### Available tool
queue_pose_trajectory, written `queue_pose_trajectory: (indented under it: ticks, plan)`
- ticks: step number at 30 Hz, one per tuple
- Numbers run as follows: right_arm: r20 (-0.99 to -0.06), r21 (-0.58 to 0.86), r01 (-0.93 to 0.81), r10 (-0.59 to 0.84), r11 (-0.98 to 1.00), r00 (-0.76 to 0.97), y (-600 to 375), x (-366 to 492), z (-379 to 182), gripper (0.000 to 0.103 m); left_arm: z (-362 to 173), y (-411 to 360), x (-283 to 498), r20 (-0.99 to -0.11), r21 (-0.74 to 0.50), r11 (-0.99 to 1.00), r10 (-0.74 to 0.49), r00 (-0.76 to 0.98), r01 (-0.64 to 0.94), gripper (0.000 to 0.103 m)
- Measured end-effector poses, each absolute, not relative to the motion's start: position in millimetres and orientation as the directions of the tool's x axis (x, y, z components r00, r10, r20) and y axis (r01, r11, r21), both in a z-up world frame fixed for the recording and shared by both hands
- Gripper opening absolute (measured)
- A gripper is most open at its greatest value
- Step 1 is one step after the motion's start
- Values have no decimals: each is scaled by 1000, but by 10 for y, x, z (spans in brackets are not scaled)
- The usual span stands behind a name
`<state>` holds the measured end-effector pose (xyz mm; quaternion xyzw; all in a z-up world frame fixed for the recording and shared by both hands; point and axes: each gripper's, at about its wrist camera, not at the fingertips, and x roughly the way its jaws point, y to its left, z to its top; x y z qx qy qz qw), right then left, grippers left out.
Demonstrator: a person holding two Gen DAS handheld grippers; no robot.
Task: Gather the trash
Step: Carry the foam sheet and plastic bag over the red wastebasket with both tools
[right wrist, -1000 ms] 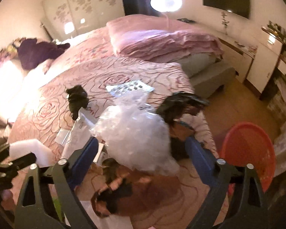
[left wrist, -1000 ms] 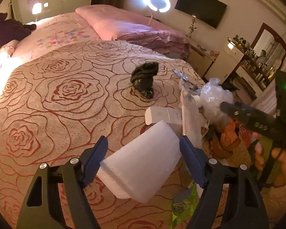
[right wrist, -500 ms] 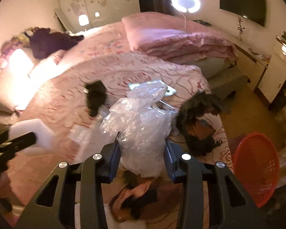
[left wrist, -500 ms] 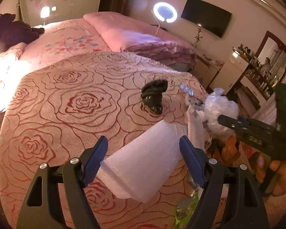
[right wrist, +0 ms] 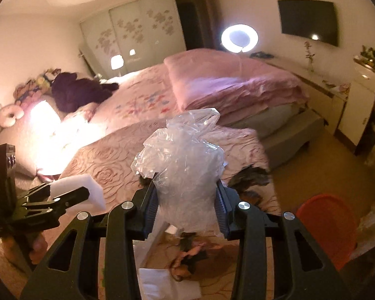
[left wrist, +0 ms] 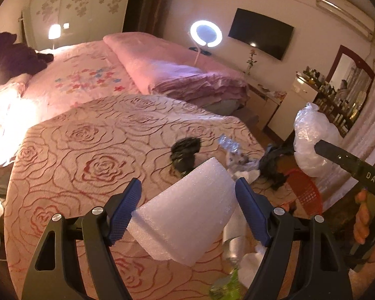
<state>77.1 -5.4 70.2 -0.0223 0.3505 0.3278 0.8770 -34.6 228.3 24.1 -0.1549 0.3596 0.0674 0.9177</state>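
Note:
My left gripper (left wrist: 187, 212) is shut on a white foam sheet (left wrist: 187, 220) and holds it above the rose-patterned bedspread (left wrist: 87, 150). My right gripper (right wrist: 186, 207) is shut on a crumpled clear plastic bag (right wrist: 185, 165), which hangs clear of the bed. The same bag (left wrist: 312, 145) shows at the right of the left wrist view. On the bed lie a black bag (left wrist: 185, 152), crumpled clear wrap (left wrist: 228, 145) and dark scraps (left wrist: 275, 167). The foam (right wrist: 92, 190) also shows at the left of the right wrist view.
A red basket (right wrist: 330, 227) stands on the floor at the bed's right corner. White paper (right wrist: 162, 282) and pink scraps (right wrist: 187, 257) lie under my right gripper. A folded pink duvet (left wrist: 175, 70) lies further back. A ring light (left wrist: 206, 33) and cabinets stand beyond.
My right gripper went from open around the clear plastic bag to shut on it and lifted it off the bed. My left gripper rose with the foam sheet.

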Motion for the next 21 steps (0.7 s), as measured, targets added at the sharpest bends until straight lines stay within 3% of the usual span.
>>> queue_pose_trajectory:
  ticks: [21]
  plan:
    - [-692, 144, -234, 267, 961, 671, -1379, 938, 192, 39, 302, 1014, 559, -694, -256, 966, -208, 689, 33, 74]
